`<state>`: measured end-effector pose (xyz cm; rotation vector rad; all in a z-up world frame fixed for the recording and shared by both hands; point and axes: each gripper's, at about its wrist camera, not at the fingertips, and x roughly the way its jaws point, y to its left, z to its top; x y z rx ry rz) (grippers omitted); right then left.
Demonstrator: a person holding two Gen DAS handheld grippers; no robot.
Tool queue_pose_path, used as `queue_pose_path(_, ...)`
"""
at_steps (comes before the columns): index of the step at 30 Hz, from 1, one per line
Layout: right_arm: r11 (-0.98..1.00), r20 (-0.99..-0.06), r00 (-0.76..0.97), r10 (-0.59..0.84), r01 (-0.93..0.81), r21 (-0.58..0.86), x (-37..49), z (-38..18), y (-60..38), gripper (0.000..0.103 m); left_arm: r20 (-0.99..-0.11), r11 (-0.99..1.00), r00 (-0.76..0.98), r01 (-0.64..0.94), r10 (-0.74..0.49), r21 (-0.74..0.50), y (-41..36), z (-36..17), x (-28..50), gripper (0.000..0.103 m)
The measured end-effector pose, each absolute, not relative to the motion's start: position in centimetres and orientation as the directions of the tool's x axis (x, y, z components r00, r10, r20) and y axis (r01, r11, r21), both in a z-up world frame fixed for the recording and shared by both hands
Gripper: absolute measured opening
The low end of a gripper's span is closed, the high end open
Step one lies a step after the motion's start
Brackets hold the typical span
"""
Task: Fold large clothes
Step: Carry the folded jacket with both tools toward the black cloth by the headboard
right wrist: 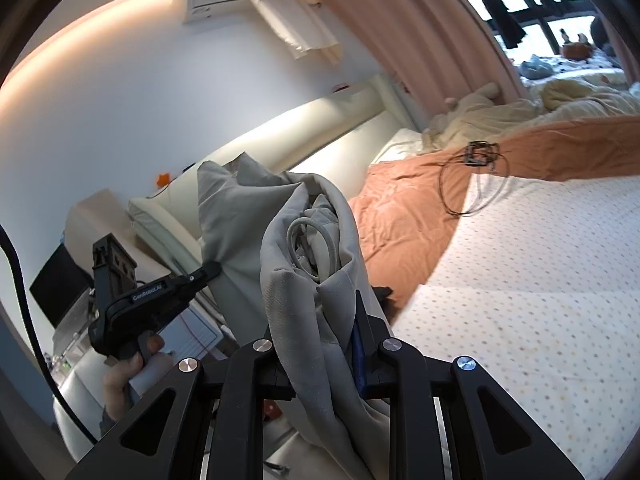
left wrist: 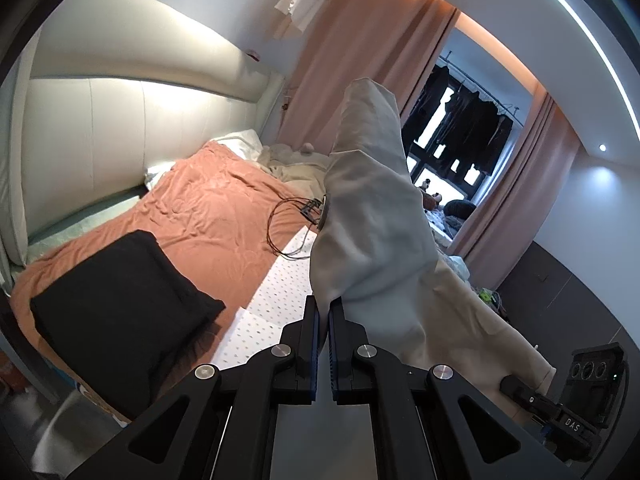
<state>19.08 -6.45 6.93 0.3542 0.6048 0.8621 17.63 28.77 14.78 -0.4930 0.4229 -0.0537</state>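
Observation:
A large pale grey garment [left wrist: 372,216] hangs in the air between both grippers, above the bed. My left gripper [left wrist: 324,312] is shut on its edge; the cloth rises up and right from the jaws. My right gripper [right wrist: 320,320] is shut on a thick bunch of the same garment [right wrist: 304,248], with a drawstring loop showing in the folds. The left gripper also shows in the right wrist view [right wrist: 212,270], pinching the cloth's far edge, held by a hand. The right gripper shows at the lower right of the left wrist view [left wrist: 510,384].
The bed has an orange blanket [left wrist: 208,216], a dotted white sheet [right wrist: 540,264], a folded black garment [left wrist: 120,304] and a small device with looped cables [left wrist: 304,212]. A cream duvet [right wrist: 500,116] lies by the pink curtains [left wrist: 352,60]. A padded headboard [left wrist: 140,120] lines the wall.

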Motion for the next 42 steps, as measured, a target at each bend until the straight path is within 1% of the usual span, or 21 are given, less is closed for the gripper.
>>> queue_pose_path(5,0.542,-0.334,0.426,0.840,-0.676,0.500,19.5,8.2,-0.3,0.021,-0.353,0.883,0.931,-0.082,-0.098,-0.462,34.1,16.5,17.4,0.003)
queue_pose_path(9,0.473,-0.326,0.350,0.878,-0.736,0.484,19.8,8.8,4.4,0.021,-0.340,0.879,0.940,-0.136,-0.032,-0.458,38.2,17.7,17.4,0.003)
queue_pose_path(13,0.420,-0.326,0.287,0.901,-0.764,0.489,20.2,8.7,9.0,0.021,-0.334,0.873,0.942,-0.182,0.023,-0.452,41.9,18.5,16.9,0.003)
queue_pose_path(21,0.329,-0.335,0.159,0.929,-0.772,0.544,21.4,6.4,18.2,0.021,-0.389,0.860,0.908,-0.318,0.156,-0.399,48.7,18.5,16.6,0.003)
queue_pose_path(29,0.229,-0.334,0.032,0.942,-0.788,0.571,22.3,4.2,25.8,0.021,-0.416,0.831,0.878,-0.406,0.239,-0.380,54.3,17.5,17.9,0.003)
queue_pose_path(35,0.213,-0.331,-0.014,0.944,-0.740,0.638,25.6,1.4,28.5,0.021,-0.452,0.821,0.853,-0.441,0.260,-0.361,57.1,16.1,22.1,0.003)
queue_pose_path(42,0.260,-0.347,0.013,0.938,-0.688,0.678,31.4,-1.8,27.3,0.021,-0.495,0.828,0.839,-0.433,0.225,-0.358,57.5,13.8,28.8,0.003)
